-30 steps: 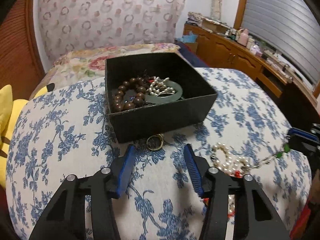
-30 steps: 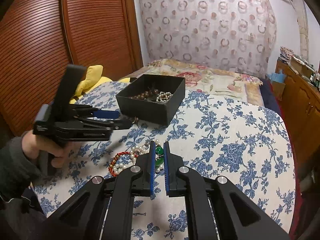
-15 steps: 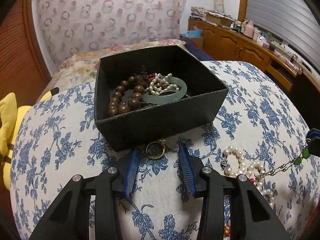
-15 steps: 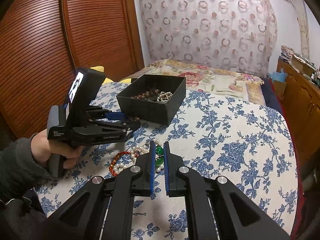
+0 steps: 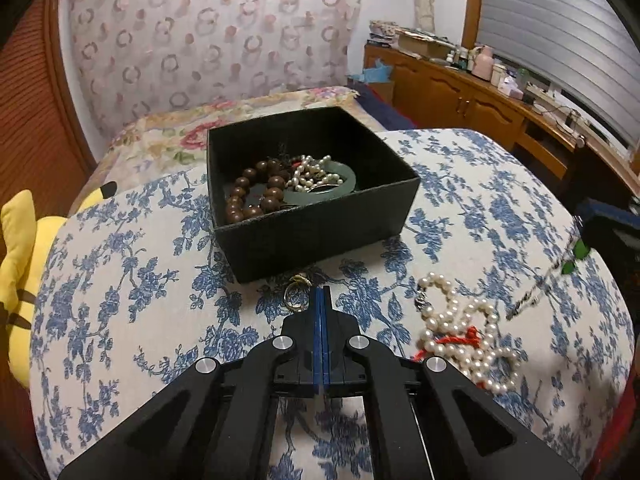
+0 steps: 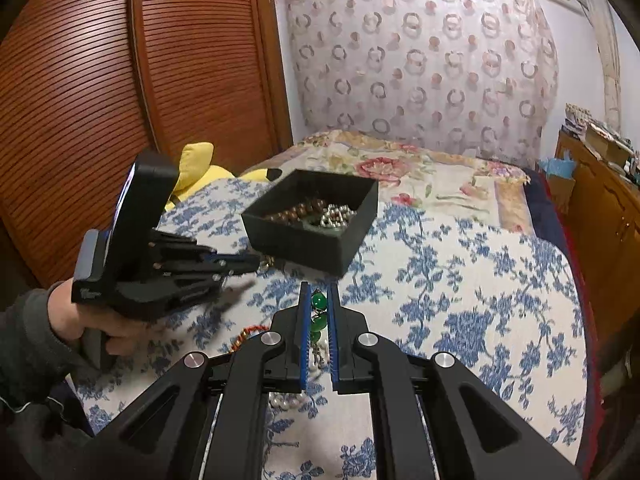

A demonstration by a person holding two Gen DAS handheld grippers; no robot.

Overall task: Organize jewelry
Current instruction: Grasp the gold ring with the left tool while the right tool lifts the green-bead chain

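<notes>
I'm holding my left gripper [image 5: 322,292] pressed together, just closed beside the gold ring [image 5: 296,299] at the black box's [image 5: 320,228] six-o'clock wall, while my right gripper [image 6: 319,300] is pinching the green bead chain [image 6: 319,312].

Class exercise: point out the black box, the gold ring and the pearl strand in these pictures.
black box [image 5: 320,236]: left wrist view, on its front wall.
gold ring [image 5: 295,295]: left wrist view, on its band, beside the closed gripper tips.
pearl strand [image 5: 464,320]: left wrist view, on the heaped pearls.
</notes>
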